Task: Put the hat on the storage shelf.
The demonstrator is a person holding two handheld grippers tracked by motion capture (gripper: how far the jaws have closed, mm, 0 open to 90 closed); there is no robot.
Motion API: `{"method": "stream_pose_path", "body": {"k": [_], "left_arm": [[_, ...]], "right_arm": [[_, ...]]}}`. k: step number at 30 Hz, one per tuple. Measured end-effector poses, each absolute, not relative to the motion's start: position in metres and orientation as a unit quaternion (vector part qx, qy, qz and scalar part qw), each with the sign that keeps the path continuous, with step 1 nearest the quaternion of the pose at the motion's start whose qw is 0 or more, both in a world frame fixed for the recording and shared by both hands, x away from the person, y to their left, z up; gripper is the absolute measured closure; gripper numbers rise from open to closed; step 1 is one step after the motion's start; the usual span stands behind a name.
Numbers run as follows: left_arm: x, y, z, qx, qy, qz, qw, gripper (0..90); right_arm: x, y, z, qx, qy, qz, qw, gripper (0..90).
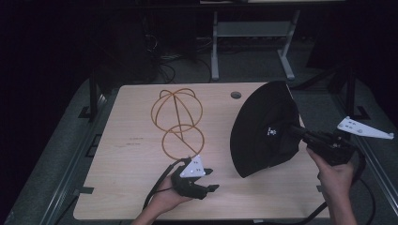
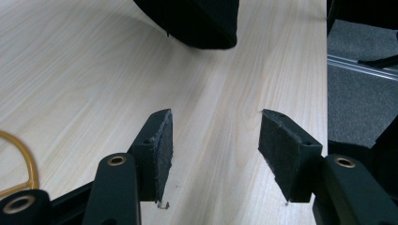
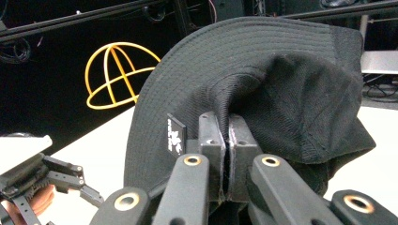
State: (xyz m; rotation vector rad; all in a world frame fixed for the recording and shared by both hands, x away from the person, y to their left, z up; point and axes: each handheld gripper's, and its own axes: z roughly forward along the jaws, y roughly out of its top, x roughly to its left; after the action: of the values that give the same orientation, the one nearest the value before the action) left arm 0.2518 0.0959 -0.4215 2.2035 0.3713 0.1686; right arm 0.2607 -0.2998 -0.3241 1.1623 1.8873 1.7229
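room on the desk

bare desk (image 1: 131,187) lies open along the near edge and far left. the wire hat stand (image 1: 177,123) blocks the middle back. the black hat (image 1: 263,129), held tilted in the right tongs (image 3: 228,154), walls off the right half. a narrow gap runs between them, and the left tongs (image 1: 202,180) sit at its near end.

Dim room, dark bkgd; table (image 1: 126,154) evenly lit from above, soft shadows, gripper views sharp
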Motion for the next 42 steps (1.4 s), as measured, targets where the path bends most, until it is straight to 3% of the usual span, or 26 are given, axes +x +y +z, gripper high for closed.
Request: {"method": "stream_pose_path", "body": {"k": [42], "left_arm": [[0.255,0.108,-0.427,0.879,0.158,0.077,0.442,37.5]], "right_arm": [[0.298,-0.256,-0.273,0.342,0.698,0.611,0.147,87.1]]}}
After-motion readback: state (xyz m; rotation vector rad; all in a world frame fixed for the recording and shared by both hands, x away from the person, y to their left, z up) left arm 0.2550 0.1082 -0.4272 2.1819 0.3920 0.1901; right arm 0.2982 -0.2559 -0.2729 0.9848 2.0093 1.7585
